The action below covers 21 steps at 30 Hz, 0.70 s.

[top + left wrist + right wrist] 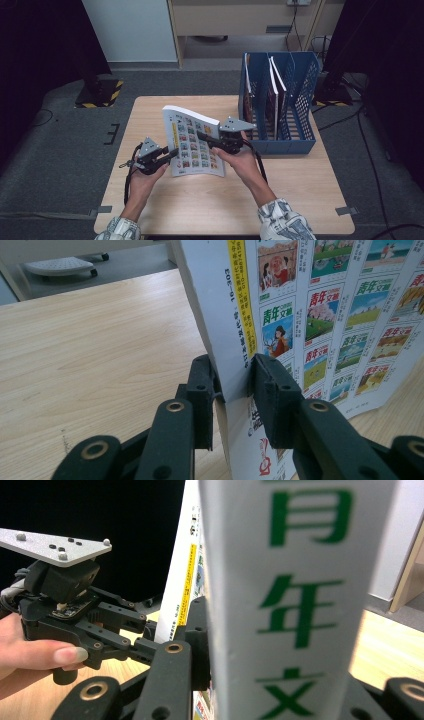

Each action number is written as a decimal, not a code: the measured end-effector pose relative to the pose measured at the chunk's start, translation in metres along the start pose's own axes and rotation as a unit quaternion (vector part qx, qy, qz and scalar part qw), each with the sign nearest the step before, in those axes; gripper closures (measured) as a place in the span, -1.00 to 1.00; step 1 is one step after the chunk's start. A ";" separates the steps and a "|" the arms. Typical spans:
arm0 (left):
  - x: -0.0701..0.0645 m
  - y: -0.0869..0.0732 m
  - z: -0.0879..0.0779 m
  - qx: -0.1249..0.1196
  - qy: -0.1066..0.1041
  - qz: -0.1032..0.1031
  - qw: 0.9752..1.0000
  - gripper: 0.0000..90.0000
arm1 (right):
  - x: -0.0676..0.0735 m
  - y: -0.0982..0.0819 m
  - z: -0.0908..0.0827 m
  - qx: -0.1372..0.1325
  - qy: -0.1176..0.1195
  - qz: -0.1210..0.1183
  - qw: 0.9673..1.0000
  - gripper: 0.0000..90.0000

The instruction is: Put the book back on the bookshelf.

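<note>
High view: your left gripper (172,152) and right gripper (202,136) both pinch one magazine (194,142), held up off the wooden table (210,200) on edge and slightly bowed, its cover of small picture tiles facing you.

Left gripper: jaws clamped on the magazine's lower edge beside the yellow strip; cover rises ahead of the jaws.

Right gripper: jaws closed across the spine, which stands directly in front of its camera; your left hand (35,652) lies beyond, to that camera's left.

Blue file rack (290,100): just behind your right gripper, books upright in its slots.
</note>
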<state>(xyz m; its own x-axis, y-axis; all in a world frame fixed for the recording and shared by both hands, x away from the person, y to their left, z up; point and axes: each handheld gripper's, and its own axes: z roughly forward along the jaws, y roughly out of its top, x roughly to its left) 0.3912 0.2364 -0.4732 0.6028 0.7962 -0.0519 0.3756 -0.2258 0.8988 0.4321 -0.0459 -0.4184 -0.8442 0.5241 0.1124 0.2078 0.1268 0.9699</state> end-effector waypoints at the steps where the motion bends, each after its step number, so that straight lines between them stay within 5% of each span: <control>1: 0.000 0.000 0.000 0.000 0.000 0.001 1.000 0.54 | 0.000 0.000 0.000 -0.001 0.001 0.001 1.000 0.59; 10: -0.002 0.002 -0.002 -0.017 0.016 0.010 1.000 0.55 | -0.001 0.000 -0.001 -0.011 0.001 -0.004 1.000 0.60; 21: 0.001 0.000 -0.005 -0.018 0.005 0.015 1.000 0.55 | 0.001 0.000 -0.002 -0.017 0.014 -0.005 1.000 0.56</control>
<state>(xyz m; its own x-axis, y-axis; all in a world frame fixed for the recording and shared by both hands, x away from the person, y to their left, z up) 0.3885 0.2398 -0.4715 0.6065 0.7948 -0.0216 0.3318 -0.2283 0.9153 0.4304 -0.0475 -0.4174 -0.8601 0.4984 0.1088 0.1836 0.1035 0.9775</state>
